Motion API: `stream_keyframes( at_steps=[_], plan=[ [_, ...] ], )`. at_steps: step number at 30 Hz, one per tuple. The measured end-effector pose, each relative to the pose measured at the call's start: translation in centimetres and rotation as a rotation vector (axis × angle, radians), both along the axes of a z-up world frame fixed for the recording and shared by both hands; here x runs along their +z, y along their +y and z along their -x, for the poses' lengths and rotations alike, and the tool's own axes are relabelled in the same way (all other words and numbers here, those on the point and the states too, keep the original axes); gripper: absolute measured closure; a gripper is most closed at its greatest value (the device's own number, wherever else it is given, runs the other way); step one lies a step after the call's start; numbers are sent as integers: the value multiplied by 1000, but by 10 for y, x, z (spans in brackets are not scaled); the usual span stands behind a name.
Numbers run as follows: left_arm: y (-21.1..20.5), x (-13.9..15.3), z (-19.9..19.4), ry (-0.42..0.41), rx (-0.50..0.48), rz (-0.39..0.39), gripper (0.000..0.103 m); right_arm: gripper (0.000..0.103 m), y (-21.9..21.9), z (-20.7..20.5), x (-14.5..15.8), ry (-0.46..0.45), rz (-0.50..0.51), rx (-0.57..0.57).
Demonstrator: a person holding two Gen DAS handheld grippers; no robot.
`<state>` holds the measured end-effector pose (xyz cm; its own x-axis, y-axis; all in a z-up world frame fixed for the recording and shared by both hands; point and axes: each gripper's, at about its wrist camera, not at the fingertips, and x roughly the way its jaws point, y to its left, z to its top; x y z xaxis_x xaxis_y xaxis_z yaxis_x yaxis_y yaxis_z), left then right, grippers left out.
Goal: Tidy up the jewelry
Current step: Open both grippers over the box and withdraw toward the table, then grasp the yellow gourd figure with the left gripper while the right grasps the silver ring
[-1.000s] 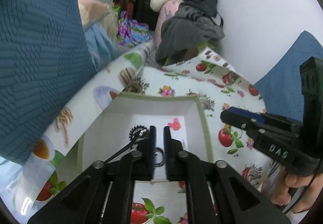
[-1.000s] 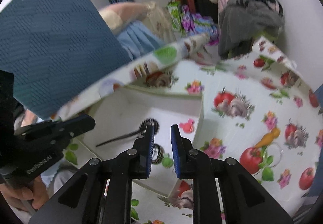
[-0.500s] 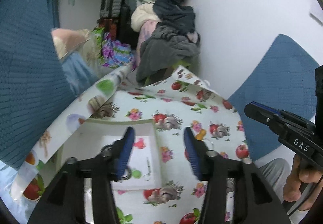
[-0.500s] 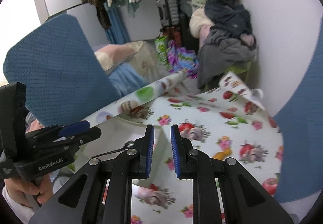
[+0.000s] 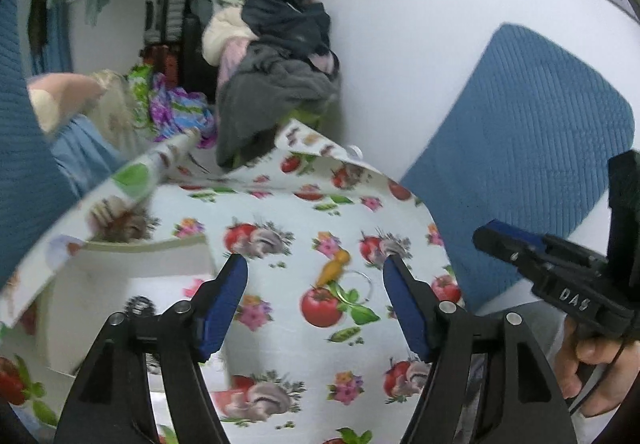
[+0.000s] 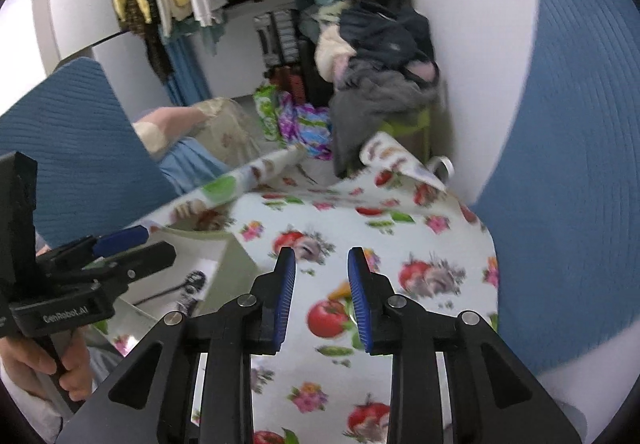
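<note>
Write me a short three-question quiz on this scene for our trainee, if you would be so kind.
1. True or false: the left gripper grips a piece of jewelry.
2. In the left wrist view, the white box lies: A) left of the jaws; B) right of them; C) between them.
3. What colour is the chair back on the right of that view?
Key: 1 false: its jaws have just been opening, with nothing between them. 2 A. 3 blue.
</note>
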<state>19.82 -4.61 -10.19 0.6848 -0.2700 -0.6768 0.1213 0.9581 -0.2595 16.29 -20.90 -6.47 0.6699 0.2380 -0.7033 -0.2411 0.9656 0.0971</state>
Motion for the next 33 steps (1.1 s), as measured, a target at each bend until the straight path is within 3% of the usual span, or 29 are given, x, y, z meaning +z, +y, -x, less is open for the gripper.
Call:
stream_keyframes(
  at_steps=[9,19,23,28,33],
  plan=[
    [-37,-64,-34,71,-57,15,34,72,-46,-5,-82,130,-9,-76],
    [-48,-140,-89,175,-109,59,39,72,-62,-41,-180,252,-23,-117],
    [-51,-163,-106,219,-115,71,48,72,-61,-57,-202,266,-26,-124],
    [-56,-181,-124,253,-114,91,51,73,-56,-75,-220,276,2,-115],
    [-63,-194,-137,269,-126,56,51,84,-50,-86,-233,288,34,-99]
  ],
)
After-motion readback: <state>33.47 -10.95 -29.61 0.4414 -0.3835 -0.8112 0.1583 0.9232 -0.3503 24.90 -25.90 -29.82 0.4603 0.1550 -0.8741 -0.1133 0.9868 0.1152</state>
